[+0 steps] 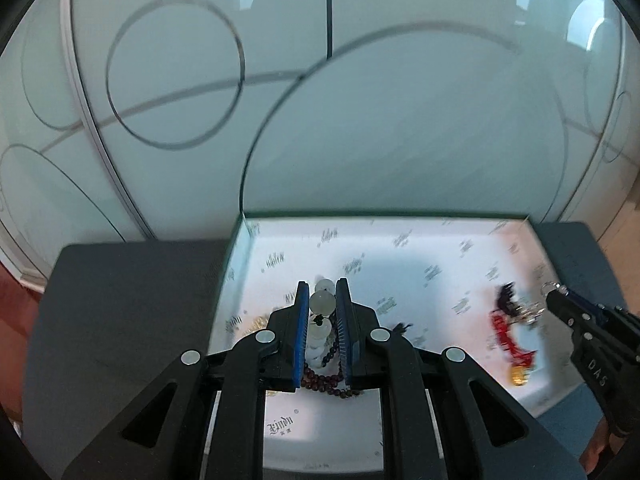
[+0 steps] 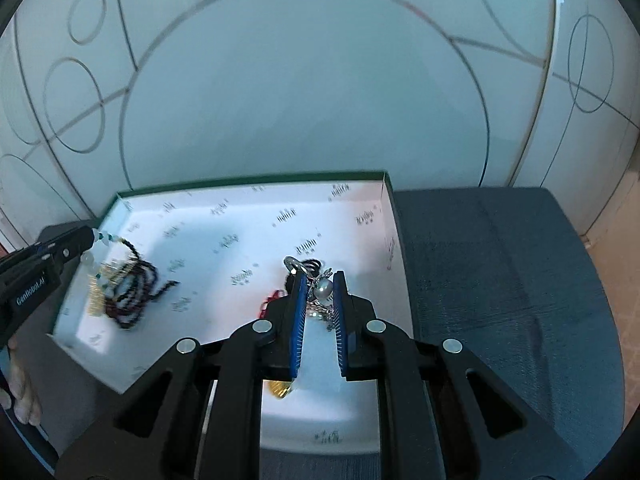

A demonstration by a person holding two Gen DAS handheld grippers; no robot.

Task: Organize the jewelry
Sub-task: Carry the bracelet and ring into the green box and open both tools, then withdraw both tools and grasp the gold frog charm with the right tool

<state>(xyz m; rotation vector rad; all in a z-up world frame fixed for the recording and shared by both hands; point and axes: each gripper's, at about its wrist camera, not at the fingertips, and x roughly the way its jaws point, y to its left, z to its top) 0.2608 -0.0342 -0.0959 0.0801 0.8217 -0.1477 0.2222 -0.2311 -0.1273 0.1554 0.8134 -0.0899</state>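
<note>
A shallow white box (image 1: 400,248) (image 2: 248,208) with printed marks holds the jewelry. My left gripper (image 1: 324,286) is shut on a pale bead bracelet (image 1: 321,301); dark red and black bead strands (image 1: 324,380) (image 2: 134,292) hang below it, with a gold piece (image 2: 95,300) beside them. My right gripper (image 2: 319,276) is shut on a silver pearl-and-chain piece (image 2: 323,289) with a ring (image 2: 293,264) at its tip. A red cord ornament (image 1: 509,338) with a gold charm (image 1: 519,376) hangs beneath it. The right gripper also shows in the left wrist view (image 1: 554,294).
The box sits on a dark grey-blue fabric surface (image 2: 500,280) (image 1: 120,312). A frosted glass wall with circle patterns (image 1: 360,120) stands just behind. The person's hand (image 2: 24,392) shows at the left edge.
</note>
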